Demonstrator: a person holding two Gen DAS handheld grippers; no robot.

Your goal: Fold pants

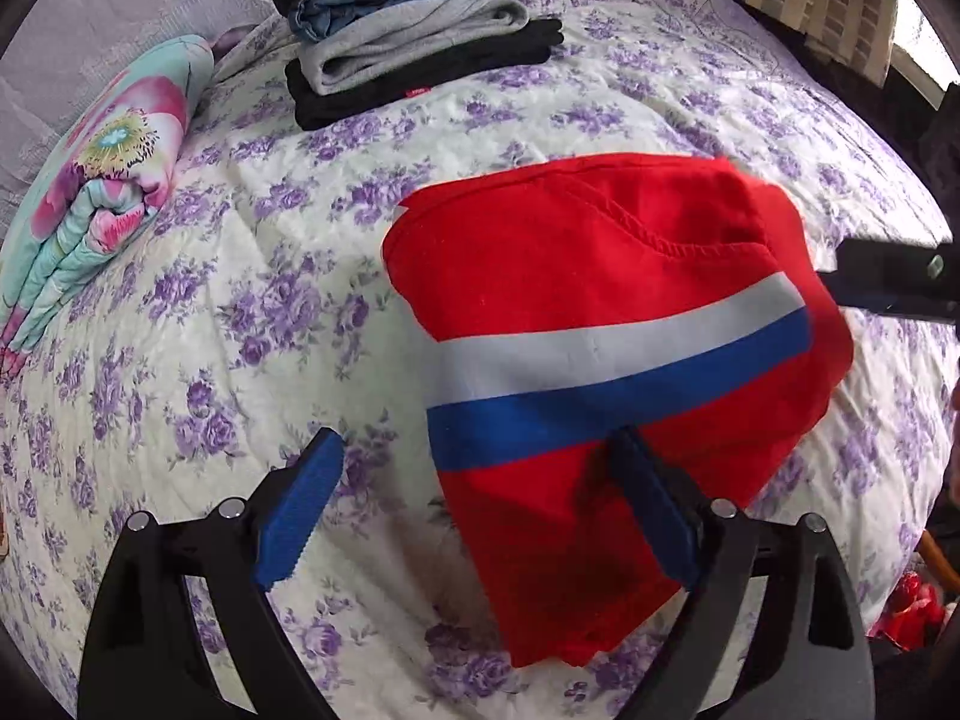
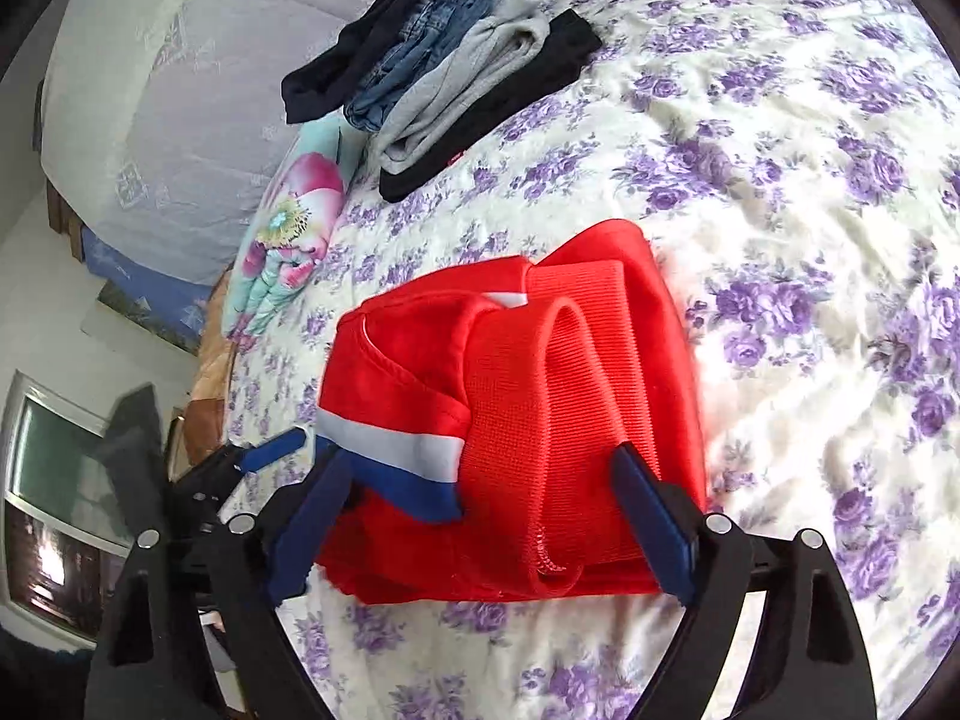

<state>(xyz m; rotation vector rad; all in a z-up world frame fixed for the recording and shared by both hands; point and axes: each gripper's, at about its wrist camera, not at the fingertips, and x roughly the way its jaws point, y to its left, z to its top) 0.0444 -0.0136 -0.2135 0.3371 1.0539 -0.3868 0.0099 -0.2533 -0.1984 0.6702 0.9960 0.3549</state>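
Red pants (image 1: 576, 324) with a white and a blue stripe lie folded into a compact bundle on the flowered bedspread (image 1: 180, 324). My left gripper (image 1: 480, 450) is open above the bundle's near left edge, holding nothing. In the right wrist view the same pants (image 2: 540, 408) show their ribbed waistband side. My right gripper (image 2: 480, 468) is open, its fingers (image 2: 648, 510) spread over the bundle's near edge without pinching cloth. The left gripper's blue fingertip (image 2: 276, 450) shows at the left there, and the right gripper's black body (image 1: 900, 282) shows at the right edge of the left wrist view.
A stack of folded dark, denim and grey pants (image 1: 408, 30) sits at the far side of the bed, also in the right wrist view (image 2: 444, 72). A folded flowered quilt (image 1: 102, 180) lies at the left. Red cloth (image 1: 912, 606) lies off the bed's right edge.
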